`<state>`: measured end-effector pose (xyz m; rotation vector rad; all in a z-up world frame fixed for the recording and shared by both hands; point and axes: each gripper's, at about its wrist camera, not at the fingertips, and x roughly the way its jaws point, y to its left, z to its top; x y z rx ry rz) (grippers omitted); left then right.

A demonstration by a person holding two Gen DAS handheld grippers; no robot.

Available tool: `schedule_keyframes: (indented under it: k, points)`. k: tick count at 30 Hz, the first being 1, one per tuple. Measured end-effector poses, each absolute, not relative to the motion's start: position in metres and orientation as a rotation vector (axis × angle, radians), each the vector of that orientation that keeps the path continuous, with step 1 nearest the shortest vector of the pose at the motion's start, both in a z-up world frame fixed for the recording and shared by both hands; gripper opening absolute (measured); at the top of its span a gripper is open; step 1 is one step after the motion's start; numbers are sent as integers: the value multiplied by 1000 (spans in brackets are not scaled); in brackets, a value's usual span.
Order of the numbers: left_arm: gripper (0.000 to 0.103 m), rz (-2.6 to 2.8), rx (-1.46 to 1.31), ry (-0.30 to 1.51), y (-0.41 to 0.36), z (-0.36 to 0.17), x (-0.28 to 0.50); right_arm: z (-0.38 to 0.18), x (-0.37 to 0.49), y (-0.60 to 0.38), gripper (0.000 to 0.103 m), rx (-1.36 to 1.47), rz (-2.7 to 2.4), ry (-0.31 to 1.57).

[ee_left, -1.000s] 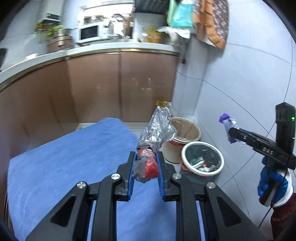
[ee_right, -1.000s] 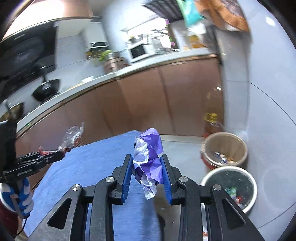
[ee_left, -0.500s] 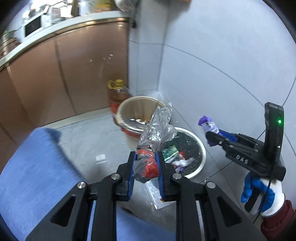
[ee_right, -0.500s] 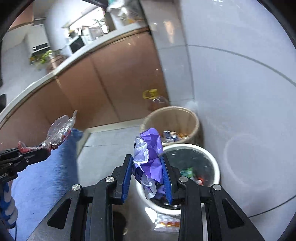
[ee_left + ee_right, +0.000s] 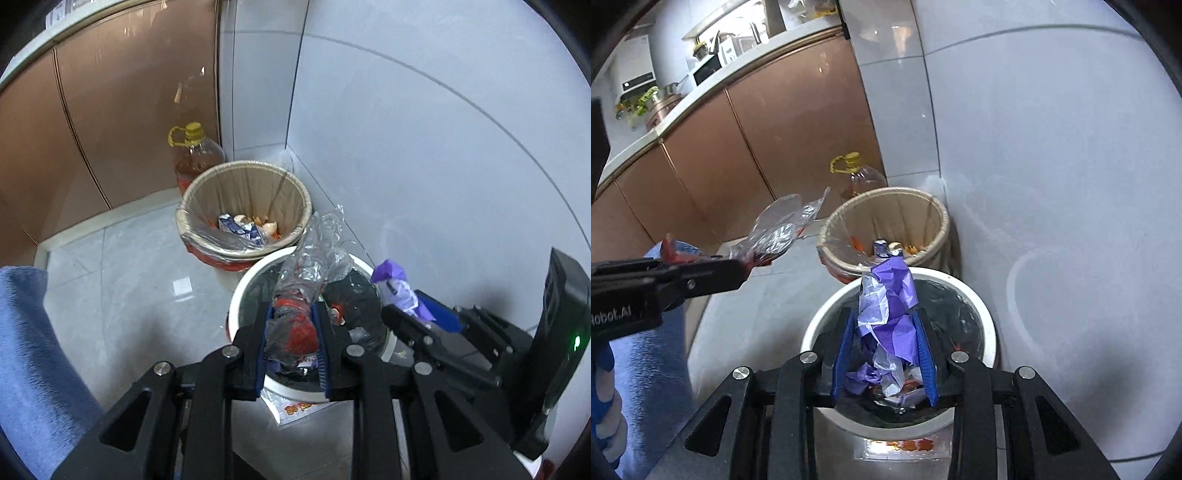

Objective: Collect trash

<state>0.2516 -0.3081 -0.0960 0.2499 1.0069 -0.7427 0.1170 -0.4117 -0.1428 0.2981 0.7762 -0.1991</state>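
Left gripper [image 5: 291, 332]: my jaws pinch a crinkled clear-and-red plastic wrapper [image 5: 306, 280].
Right gripper [image 5: 885, 354]: mine clamps a crumpled purple-and-clear plastic bag [image 5: 890, 299] above the round white black-lined bin [image 5: 827, 314].

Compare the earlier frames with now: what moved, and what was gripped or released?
Both tongs swung from the blue cloth down over the white bin. Nothing released: left tongs still pinch the clear-and-red wrapper, right tongs the purple wrapper. Both bins unmoved.

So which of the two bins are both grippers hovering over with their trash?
The white-rimmed bin with the black liner, nearer the cameras. The tan-lined bin behind it, beside the oil bottle, has nothing held over it.
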Motion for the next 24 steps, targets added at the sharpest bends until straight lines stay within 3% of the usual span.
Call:
schedule_keyframes:
  k: [3, 5, 7, 15, 24]
  points:
    - [25, -745, 223, 1046, -315, -107, 260, -148, 118, -416, 35, 302, -212, 788]
    - [40, -747, 208, 1057, -316, -111, 263, -150, 117, -418, 39, 300, -228, 794]
    - [43, -747, 193, 1057, -316, -113, 263, -151, 118, -418, 41, 303, -232, 797]
    - [44, -733, 172, 1054, -304, -108, 261, -150, 116, -409, 49, 294, -229, 796]
    - [44, -660, 163, 938, -251, -62, 235, -120, 113, -387, 57, 273, -202, 746]
